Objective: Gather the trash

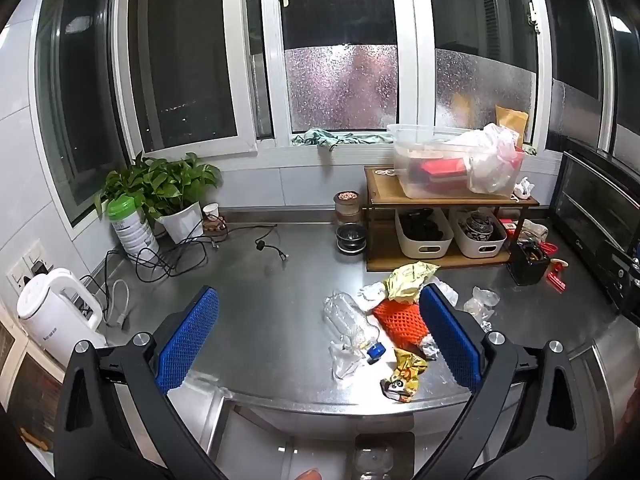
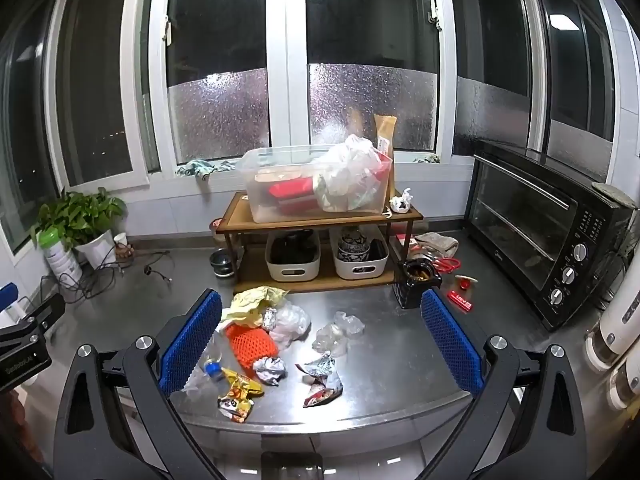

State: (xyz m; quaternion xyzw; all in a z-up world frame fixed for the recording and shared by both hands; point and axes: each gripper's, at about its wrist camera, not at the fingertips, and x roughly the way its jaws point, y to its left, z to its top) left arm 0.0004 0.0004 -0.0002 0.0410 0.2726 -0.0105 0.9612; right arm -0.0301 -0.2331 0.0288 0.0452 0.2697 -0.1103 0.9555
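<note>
On the steel counter, going from the left, a white kettle stands by the wall, then a green-lidded tin and a potted plant with black cables trailing past them. The left gripper hangs over the near edge with its blue pads spread wide and nothing between them pressed or held. Just inside its right pad lies the trash: a crushed clear bottle with a blue cap, an orange net, a yellow wrapper behind it and a snack packet at the front edge. The right gripper is likewise fully open and empty, its pads framing the same heap, with a foil ball, a torn wrapper and clear plastic lying between them on the counter. Behind stands a wooden shelf bearing a clear bin, and at far right a black oven.
</note>
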